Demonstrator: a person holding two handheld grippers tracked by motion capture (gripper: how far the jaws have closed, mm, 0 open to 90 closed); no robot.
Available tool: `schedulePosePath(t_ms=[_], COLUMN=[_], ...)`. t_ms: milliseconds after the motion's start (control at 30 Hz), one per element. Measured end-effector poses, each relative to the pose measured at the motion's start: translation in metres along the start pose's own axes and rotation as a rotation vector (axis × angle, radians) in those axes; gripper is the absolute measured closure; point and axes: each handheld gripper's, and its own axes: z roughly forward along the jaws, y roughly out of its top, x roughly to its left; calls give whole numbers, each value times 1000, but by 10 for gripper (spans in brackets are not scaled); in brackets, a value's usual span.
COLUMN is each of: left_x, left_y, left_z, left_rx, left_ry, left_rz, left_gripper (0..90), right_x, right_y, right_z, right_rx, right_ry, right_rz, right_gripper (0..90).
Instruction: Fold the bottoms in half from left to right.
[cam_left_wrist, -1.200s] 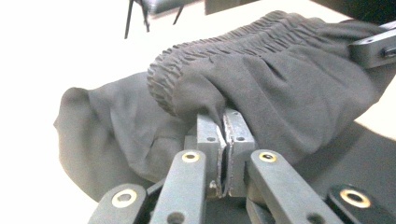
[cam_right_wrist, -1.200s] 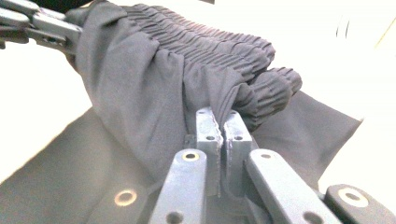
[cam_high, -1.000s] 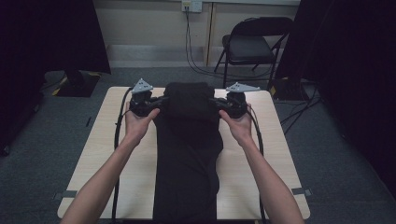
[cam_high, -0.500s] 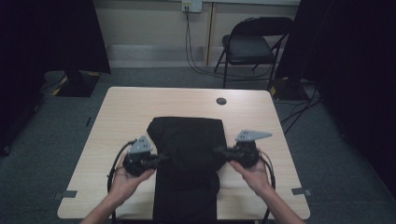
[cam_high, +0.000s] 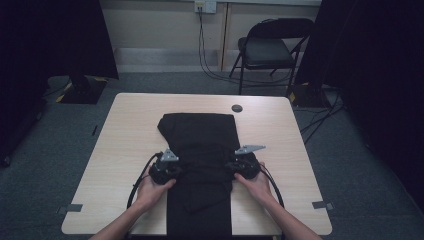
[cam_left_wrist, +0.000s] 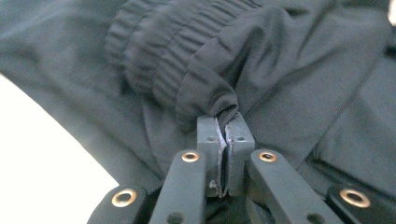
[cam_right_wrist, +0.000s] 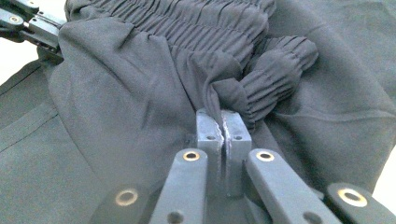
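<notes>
The left gripper (cam_left_wrist: 225, 126) is clamped fully onto a fold of the black trousers (cam_high: 200, 150) at the garment's left edge, and the right gripper (cam_right_wrist: 223, 122) is clamped the same way onto a fold beside the elastic waistband (cam_right_wrist: 187, 23) at the right edge. The trousers lie folded along the middle of the light wooden table (cam_high: 125, 135), their near end hanging over the front edge between the person's forearms. Behind the table, a small dark disc (cam_high: 237, 108) sits near the far edge, and a black folding chair (cam_high: 270, 50) stands on grey carpet by the wall.
</notes>
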Motion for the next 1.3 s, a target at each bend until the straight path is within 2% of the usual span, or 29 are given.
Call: schedulePosePath(t_ms=[100,133,167,200,233,267,300,333,367,400,433,467,500,533,567,600,633,667,733,833,900,933,967,1000,1033,1133,1167,1267,1300], left_x=[17,23,27,28,29,29,28,27,26,26,24,22,22,21,22,27,30,32,39,46,49,51,53,53,53,55,55,49,48], left_y=[11,13,14,15,15,15,15,15,16,17,19,20,20,21,22,26,30,32,40,52,56,56,55,55,52,47,46,50,51], left_z=[13,16,19,20,20,19,17,15,11,7,0,-6,-6,-13,-17,-22,-22,-22,-16,-1,11,17,23,23,30,36,35,31,30], left_rx=[-35,-44,-56,-62,-65,-61,-61,-54,-54,-62,-75,-86,-86,-108,-142,-172,-172,-182,-164,-147,-105,-80,-83,-83,-59,-46,-54,-61,-68], left_ry=[42,42,38,42,43,38,33,30,34,25,7,7,7,9,4,0,-6,15,17,19,-4,-1,7,7,27,-10,-23,3,1], left_rz=[4,-15,-51,-59,-46,-50,-57,-42,-31,-39,-42,-37,-37,-34,-40,-71,-75,-67,-86,-114,-130,-125,-146,-146,-153,-173,-160,-101,-101], left_gripper=[874,873,873,873,872,868,864,860,846,831,819,792,762,762,703,633,600,595,589,583,524,500,470,424,383,380,408,564,593], right_x=[-14,-17,-20,-22,-26,-29,-28,-26,-24,-22,-20,-18,-18,-18,-19,-24,-26,-29,-34,-33,-34,-34,-35,-35,-41,-44,-44,-41,-39], right_y=[16,19,23,24,25,25,25,25,26,28,28,29,29,30,32,35,37,39,44,55,61,62,63,63,62,58,57,60,61], right_z=[15,18,20,23,24,24,23,22,19,16,12,5,5,-1,-8,-12,-12,-11,-7,1,12,17,24,24,36,42,43,37,35], right_rx=[-16,-19,-22,-29,-40,-44,-45,-40,-37,-33,-36,-61,-61,-82,-110,-125,-131,-137,-137,-142,-120,-103,-68,-68,-26,-8,-4,-22,-34], right_ry=[-46,-54,-66,-69,-58,-43,-48,-55,-51,-24,-25,-35,-35,-32,-40,-23,-38,-37,-35,-65,-61,-61,-81,-81,-111,-104,-97,-79,-83], right_rz=[-2,5,-9,-20,-1,26,14,-1,-4,-19,-45,-52,-52,-32,-17,16,17,34,54,24,15,12,11,11,31,47,47,24,17], right_gripper=[886,885,884,883,882,875,865,846,791,751,712,630,630,572,541,488,472,459,449,446,418,404,379,379,359,368,405,623,676])
